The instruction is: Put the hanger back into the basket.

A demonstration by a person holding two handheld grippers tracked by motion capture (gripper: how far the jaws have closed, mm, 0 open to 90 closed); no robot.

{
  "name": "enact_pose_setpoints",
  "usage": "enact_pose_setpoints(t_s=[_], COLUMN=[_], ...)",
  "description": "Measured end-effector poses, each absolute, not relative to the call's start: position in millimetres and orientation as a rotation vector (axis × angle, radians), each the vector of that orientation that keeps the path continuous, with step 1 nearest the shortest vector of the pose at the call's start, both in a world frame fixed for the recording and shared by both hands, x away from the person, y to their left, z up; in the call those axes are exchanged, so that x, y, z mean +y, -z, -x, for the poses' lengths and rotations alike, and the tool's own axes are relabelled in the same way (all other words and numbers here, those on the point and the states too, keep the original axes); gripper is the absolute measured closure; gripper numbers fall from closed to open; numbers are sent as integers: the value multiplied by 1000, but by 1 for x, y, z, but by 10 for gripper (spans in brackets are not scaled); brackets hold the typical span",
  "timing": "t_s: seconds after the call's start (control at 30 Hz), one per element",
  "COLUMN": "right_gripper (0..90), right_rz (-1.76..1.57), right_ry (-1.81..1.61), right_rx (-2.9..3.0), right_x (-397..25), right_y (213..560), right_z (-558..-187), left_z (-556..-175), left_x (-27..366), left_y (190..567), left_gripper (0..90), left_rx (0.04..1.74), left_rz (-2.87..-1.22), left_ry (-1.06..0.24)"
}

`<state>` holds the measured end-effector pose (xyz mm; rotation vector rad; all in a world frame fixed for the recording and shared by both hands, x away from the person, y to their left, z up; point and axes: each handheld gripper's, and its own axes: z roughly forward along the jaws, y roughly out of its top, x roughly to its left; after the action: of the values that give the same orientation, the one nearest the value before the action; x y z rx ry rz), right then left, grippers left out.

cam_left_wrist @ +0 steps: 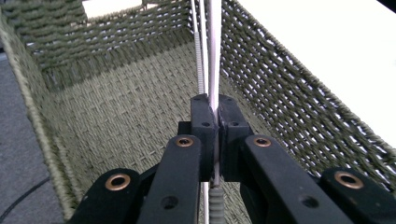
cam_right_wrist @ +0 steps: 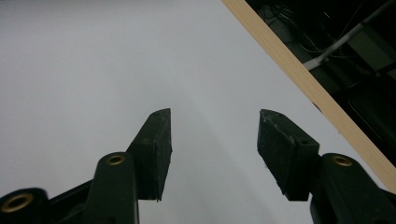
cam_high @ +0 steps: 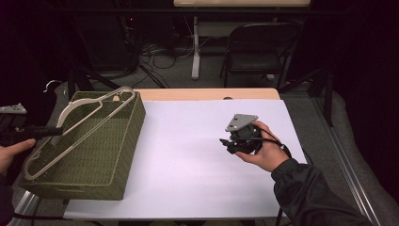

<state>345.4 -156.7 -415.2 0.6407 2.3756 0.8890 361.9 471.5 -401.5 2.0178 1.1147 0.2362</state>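
One pale, thin-wire clothes hanger (cam_high: 77,123) is lying slantwise across the open top of one olive-green woven rectangular basket (cam_high: 120,155), its hook poking out past the basket's far left corner. In the left gripper view a second thin rod with a ribbed section is running just beside the gripped one, so whether this is one hanger or two stacked cannot be told. The left gripper (cam_high: 49,131), coming in from the left edge of the high view, is clamping its two black jaws together on the hanger's wire (cam_left_wrist: 213,56) over the basket's inside. The basket is sitting on the left end of one white-covered table (cam_high: 197,160) with a light wooden far edge. The right gripper (cam_high: 227,144) is being held in the person's right hand (cam_high: 266,153), well apart from the basket, near the table's right side; its two jaws are standing wide apart with nothing between them, above the bare white surface. One dark folding chair (cam_high: 256,49) is standing beyond the table.
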Motion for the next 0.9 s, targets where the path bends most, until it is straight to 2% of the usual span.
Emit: enact_pose_setpoints(t_s=[0.7, 0.9], right_gripper=[447, 447], right_rz=[-622, -619], right_ry=[-890, -888], right_rx=[2380, 2386], right_x=[-150, -149], right_y=[417, 417], right_z=[-345, -344], left_z=[-357, -361], left_x=[473, 462], left_y=[450, 463], left_gripper=[875, 873], left_rx=[1149, 1159], left_rz=[-2011, -2074], left_ry=[-192, -167])
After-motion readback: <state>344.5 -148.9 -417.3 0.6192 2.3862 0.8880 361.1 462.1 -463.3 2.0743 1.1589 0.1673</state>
